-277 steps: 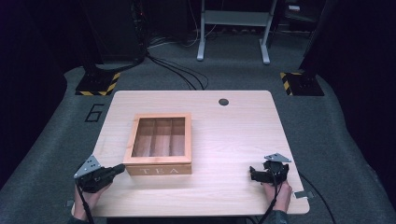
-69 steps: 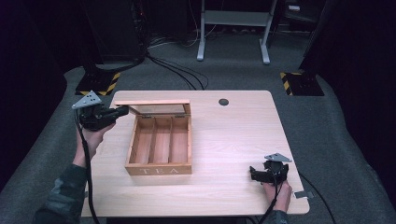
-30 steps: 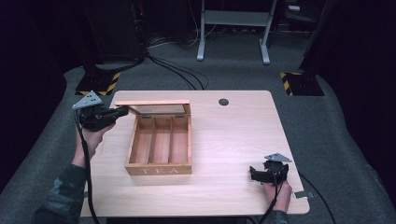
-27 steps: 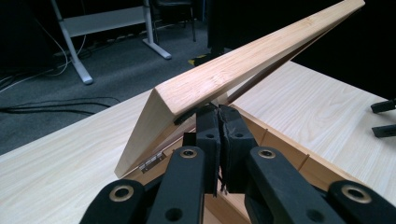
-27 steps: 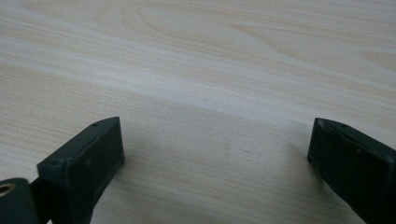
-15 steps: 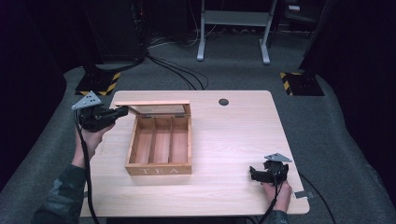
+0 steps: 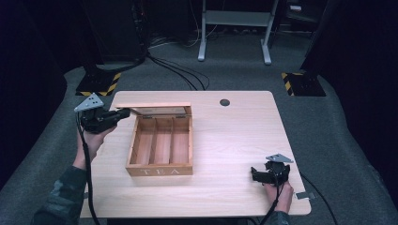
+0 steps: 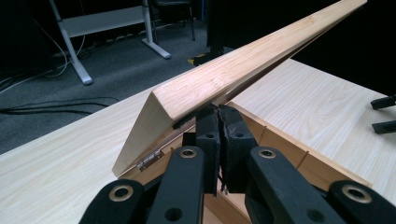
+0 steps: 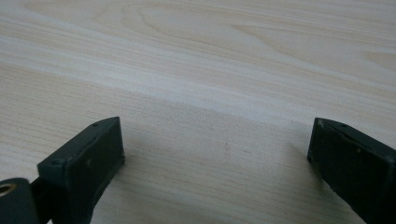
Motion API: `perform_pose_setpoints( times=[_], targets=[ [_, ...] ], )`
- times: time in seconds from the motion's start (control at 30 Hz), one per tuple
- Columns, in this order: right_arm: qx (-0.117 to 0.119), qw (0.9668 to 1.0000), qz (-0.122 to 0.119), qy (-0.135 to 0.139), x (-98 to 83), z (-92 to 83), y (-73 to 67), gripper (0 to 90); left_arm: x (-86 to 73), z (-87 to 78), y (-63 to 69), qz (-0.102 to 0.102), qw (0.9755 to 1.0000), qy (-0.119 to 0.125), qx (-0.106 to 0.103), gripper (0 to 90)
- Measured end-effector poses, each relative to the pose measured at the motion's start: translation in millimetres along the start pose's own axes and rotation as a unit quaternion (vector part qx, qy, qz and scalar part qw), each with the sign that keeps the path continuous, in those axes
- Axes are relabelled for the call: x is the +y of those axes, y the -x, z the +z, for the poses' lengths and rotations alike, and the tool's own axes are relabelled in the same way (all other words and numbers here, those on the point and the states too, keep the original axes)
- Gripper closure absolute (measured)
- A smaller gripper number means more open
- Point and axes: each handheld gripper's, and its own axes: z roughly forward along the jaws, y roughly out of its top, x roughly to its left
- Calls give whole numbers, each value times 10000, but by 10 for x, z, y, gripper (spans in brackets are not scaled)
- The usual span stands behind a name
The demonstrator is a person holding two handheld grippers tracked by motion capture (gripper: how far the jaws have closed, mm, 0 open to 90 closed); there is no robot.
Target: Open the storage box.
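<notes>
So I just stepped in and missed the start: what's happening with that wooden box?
A person is working at the table with a hand-held gripper in each hand. The left hand-held gripper, jaws shut, is tucked under the edge of the tea box's lid, propping it partly open on its hinges. The tea box shows three empty compartments. The right hand-held gripper rests open on the table, near the person's side.

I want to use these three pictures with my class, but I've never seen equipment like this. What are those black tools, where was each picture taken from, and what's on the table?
A person sits at a pale wooden table with a hand-held black two-jaw gripper in each hand. One camera looks down from above; one rides on each gripper. The left gripper, jaws shut, props up the hinged lid of a wooden three-compartment box marked TEA. The right gripper rests on the table near the front edge, jaws open, holding nothing.
</notes>
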Motion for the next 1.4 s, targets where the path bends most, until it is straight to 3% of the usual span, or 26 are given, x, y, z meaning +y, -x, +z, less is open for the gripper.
perform_pose_setpoints(
  times=[1.4],
  targets=[
    [9, 10000, -14, -2, 1, 1, 3, 32, -224, -58, 112, 40, 9999, 146, -62, 859]
  ],
)
